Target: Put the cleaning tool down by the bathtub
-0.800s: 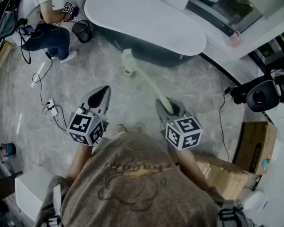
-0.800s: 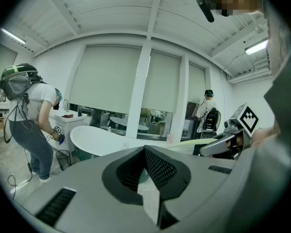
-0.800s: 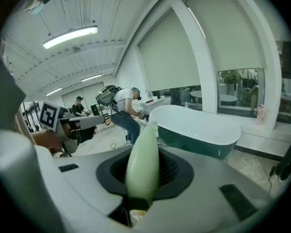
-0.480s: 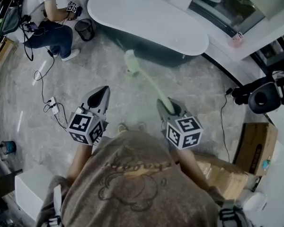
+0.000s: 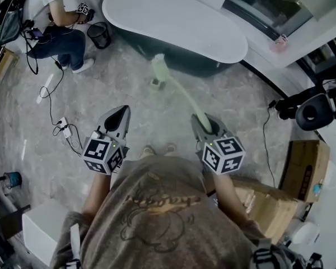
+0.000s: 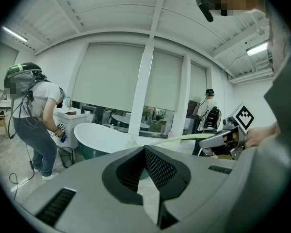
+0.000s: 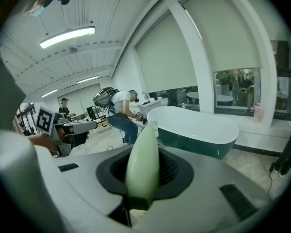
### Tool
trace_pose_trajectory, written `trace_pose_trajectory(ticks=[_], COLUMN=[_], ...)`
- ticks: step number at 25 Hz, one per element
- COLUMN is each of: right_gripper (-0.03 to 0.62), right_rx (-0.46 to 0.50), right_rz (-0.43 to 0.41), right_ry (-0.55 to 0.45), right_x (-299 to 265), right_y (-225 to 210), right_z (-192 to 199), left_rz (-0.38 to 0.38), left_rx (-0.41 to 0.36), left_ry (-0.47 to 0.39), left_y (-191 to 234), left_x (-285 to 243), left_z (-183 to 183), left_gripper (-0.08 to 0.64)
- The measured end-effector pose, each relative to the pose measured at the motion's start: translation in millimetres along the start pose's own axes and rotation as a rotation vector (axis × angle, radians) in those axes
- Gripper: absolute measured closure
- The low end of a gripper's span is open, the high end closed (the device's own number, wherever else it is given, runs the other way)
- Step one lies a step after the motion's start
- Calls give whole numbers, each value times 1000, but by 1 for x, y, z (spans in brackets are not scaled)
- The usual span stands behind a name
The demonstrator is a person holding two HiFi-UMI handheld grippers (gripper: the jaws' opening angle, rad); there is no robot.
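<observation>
My right gripper (image 5: 206, 125) is shut on the handle of a pale green long-handled cleaning tool (image 5: 178, 94). The tool reaches forward above the floor, and its brush head (image 5: 158, 72) hangs just in front of the bathtub (image 5: 173, 21), a white oval tub with a dark green outside. In the right gripper view the handle (image 7: 143, 161) rises out from between the jaws toward the bathtub (image 7: 194, 127). My left gripper (image 5: 116, 118) is shut and holds nothing, level with the right one over the grey floor. The left gripper view shows its closed jaws (image 6: 148, 171) and the tool's handle (image 6: 172, 138) at the right.
A person (image 5: 47, 15) bends over by a small black bin (image 5: 97, 35) at the tub's left end. Cables and a power strip (image 5: 63, 129) lie on the floor at left. Cardboard boxes (image 5: 302, 170) and a black camera rig (image 5: 313, 110) stand at right.
Both grippers and the tool have shifted slightly forward toward the bathtub; the brush head sits a little nearer the tub's side. Both grips are unchanged.
</observation>
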State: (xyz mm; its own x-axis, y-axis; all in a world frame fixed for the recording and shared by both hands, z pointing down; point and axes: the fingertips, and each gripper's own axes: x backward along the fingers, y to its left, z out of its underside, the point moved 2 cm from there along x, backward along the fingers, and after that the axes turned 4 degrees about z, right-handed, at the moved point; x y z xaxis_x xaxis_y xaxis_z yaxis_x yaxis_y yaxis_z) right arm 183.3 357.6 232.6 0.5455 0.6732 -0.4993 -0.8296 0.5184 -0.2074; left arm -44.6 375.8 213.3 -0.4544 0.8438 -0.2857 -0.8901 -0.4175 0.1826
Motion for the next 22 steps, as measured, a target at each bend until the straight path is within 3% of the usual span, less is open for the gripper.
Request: trace_pose_trajectory(ticks=[12,22], right_gripper=[520,520], right_rx=[-45,-69], right_rz=[63,72], right_ry=[-9,-12], right_x=[-29,-88], right_y=[8,-17], right_z=[6,-15], left_rz=[59,69], left_rx=[5,-11], left_ry=[32,35], left_y=[34,78], left_x=[-18,-72], left_z=[18,8], left_gripper=[558,558])
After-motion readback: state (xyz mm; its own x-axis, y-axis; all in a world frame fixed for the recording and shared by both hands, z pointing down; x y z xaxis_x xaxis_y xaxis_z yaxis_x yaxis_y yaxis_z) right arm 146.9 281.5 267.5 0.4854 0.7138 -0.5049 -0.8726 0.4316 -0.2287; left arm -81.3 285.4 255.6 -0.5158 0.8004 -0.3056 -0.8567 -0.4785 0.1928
